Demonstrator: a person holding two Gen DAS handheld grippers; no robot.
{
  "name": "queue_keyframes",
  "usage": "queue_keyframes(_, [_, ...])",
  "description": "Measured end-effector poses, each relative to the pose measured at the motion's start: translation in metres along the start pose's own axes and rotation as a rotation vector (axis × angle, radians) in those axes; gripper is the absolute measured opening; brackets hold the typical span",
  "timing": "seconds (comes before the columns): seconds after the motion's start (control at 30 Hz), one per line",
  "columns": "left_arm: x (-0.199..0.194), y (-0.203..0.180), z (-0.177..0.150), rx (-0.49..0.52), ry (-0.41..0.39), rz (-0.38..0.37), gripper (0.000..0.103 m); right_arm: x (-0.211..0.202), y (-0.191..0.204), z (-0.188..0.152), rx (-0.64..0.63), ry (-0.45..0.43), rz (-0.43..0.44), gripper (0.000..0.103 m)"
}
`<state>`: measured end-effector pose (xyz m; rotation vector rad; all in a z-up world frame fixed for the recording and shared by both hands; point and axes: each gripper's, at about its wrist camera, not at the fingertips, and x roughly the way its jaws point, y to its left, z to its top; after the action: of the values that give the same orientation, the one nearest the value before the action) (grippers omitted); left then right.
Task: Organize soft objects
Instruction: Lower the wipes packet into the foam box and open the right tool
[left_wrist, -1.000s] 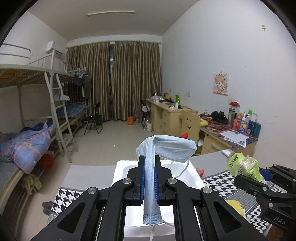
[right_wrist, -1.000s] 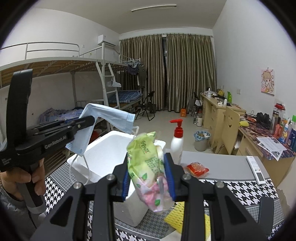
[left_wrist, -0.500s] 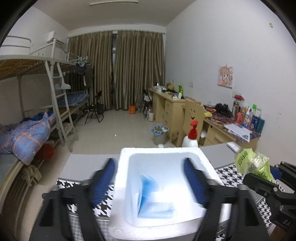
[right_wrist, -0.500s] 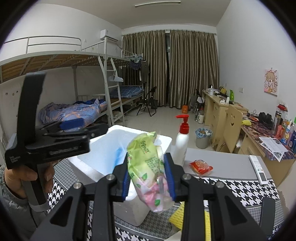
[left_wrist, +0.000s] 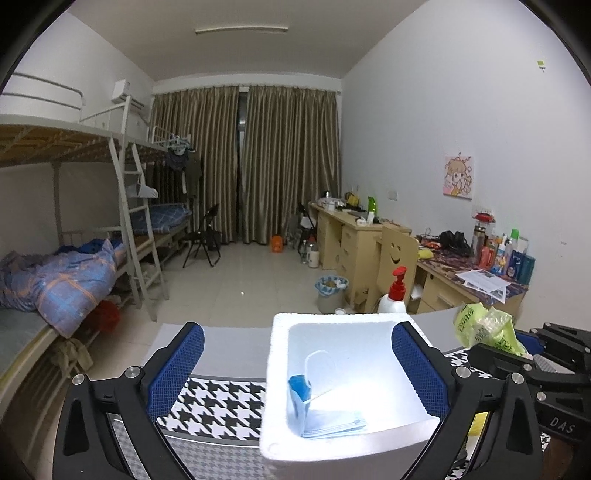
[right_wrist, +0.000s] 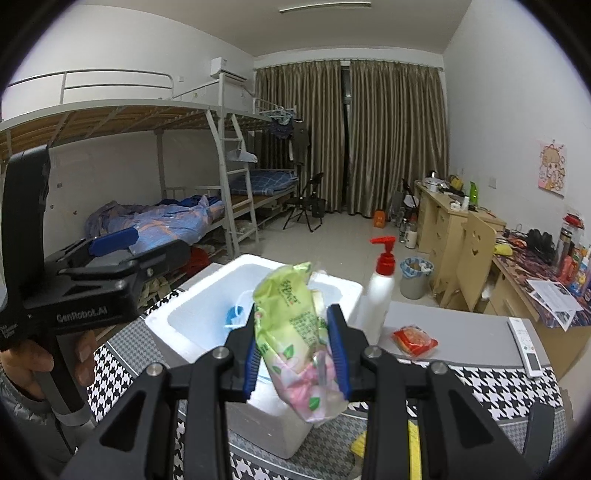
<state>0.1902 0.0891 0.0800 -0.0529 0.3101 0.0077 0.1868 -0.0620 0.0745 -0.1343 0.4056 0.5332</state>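
A blue pleated face mask (left_wrist: 325, 413) lies crumpled inside the white foam box (left_wrist: 280, 373). The left hand-held gripper (left_wrist: 295, 354) is opening, empty; the right hand-held gripper (right_wrist: 297, 350) pinches a crinkly green tissue pack (right_wrist: 295, 332).

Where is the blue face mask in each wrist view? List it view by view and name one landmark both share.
Left wrist view: the face mask lies on the floor of the white foam box, low centre, against its left wall.
Right wrist view: only a blue bit of the face mask and its ear loop show inside the foam box, left of the green tissue pack.
Shared landmark: the red-topped pump bottle behind the box.
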Motion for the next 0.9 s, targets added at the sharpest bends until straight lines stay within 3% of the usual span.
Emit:
queue_keyframes(0.53, [-0.029, 0.021, -0.009, 0.022, -0.050, 0.094, 0.102, 0.030, 0.013, 0.014, -0.015, 0.042, 0.045, 0.038])
queue_keyframes(0.9, [-0.029, 0.036, -0.017, -0.012, -0.027, 0.108, 0.102, 0.047, 0.023, 0.014, -0.027, 0.082, 0.060, 0.038])
